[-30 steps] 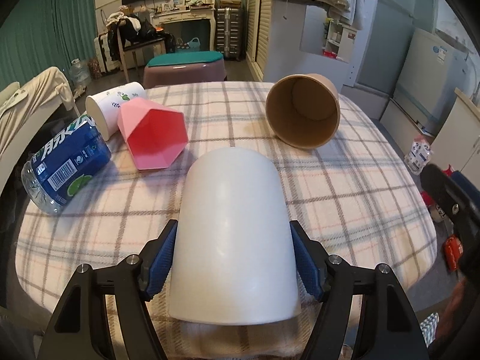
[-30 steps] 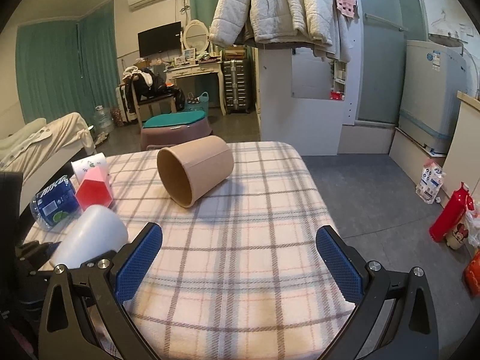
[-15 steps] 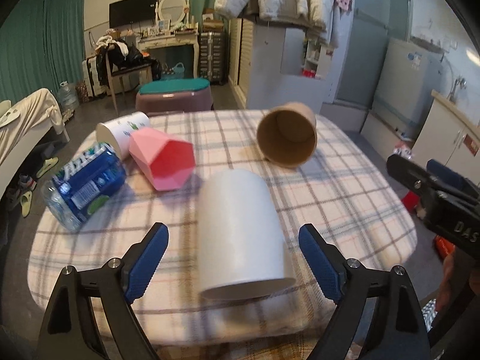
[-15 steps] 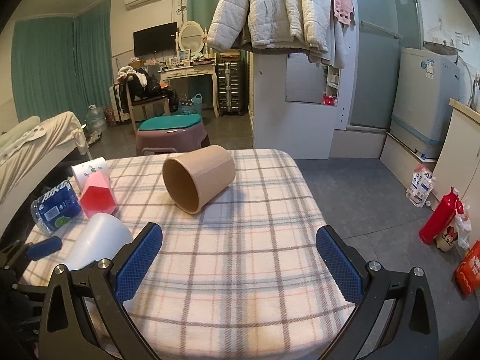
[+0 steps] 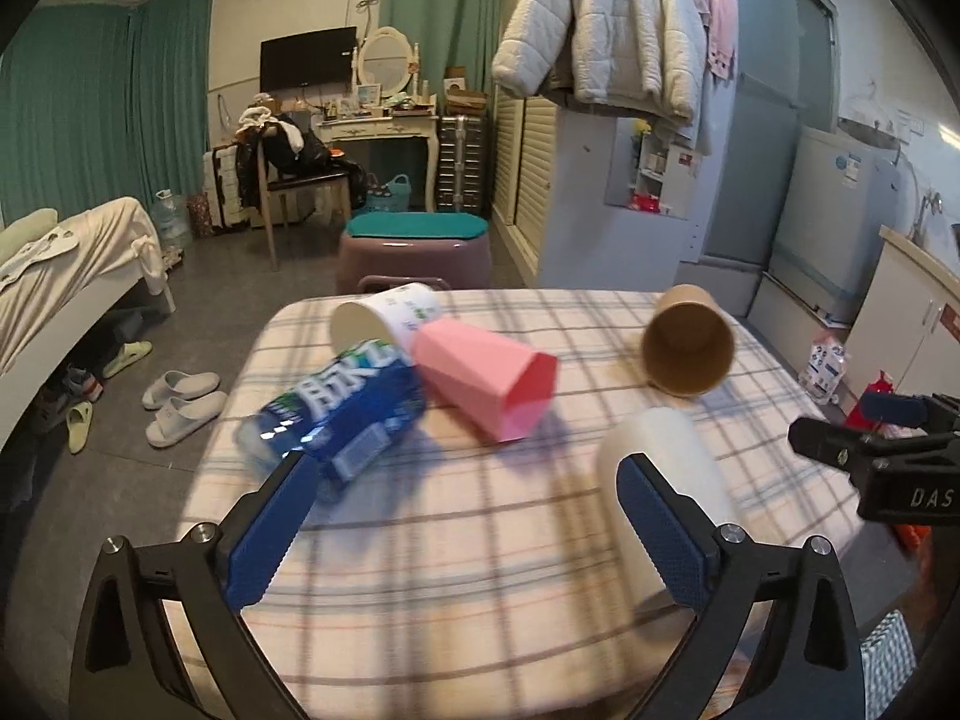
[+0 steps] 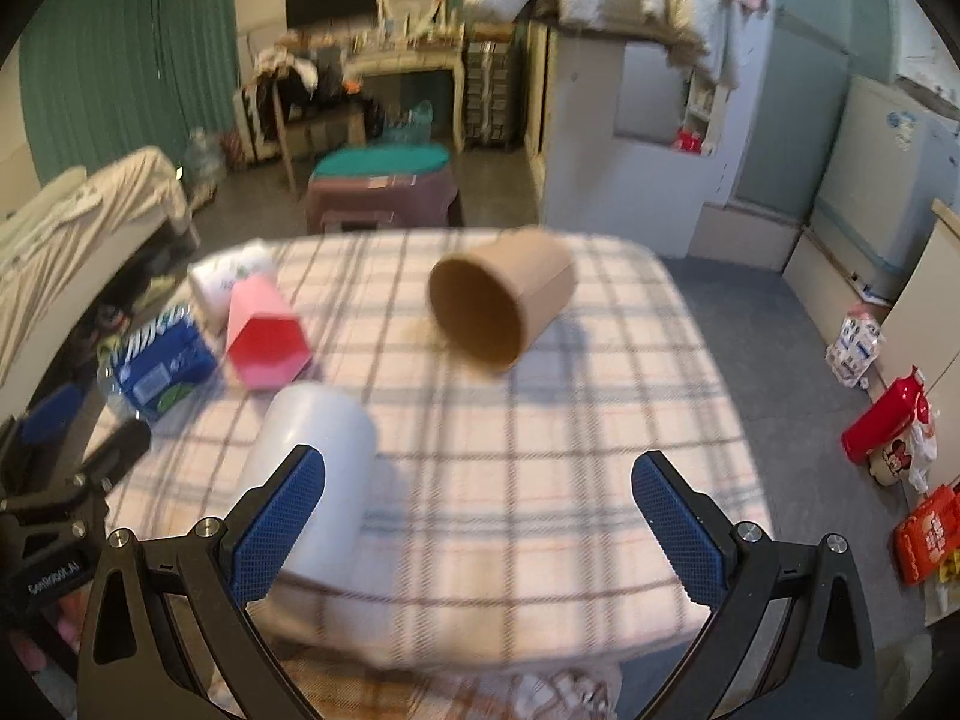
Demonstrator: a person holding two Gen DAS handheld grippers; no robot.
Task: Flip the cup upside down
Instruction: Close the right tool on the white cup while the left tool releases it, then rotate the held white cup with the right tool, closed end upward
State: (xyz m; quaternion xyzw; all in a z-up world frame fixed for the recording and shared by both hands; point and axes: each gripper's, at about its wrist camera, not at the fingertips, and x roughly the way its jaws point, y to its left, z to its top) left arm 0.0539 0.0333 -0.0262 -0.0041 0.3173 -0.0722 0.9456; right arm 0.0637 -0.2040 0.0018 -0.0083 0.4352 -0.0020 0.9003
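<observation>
White cup stands mouth-down near the front edge of the surface: closed, rounded end up, wider rim on the cloth. Judged: this flip is done.

Left hand-held gripper: jaws wide, empty; its right finger overlaps the cup in the left view, but contact cannot be told. Right hand-held gripper: jaws wide, empty, aimed past the white cup toward the brown cup.

Left to do, if others count: brown cup, pink cup and printed cup all lie on their sides.

Left view only: bottle label legible, touching the pink cup; slippers on the floor. Right view only: the brown cup's open mouth facing near-left, and the white cup's full side. Both frames are motion-blurred.
</observation>
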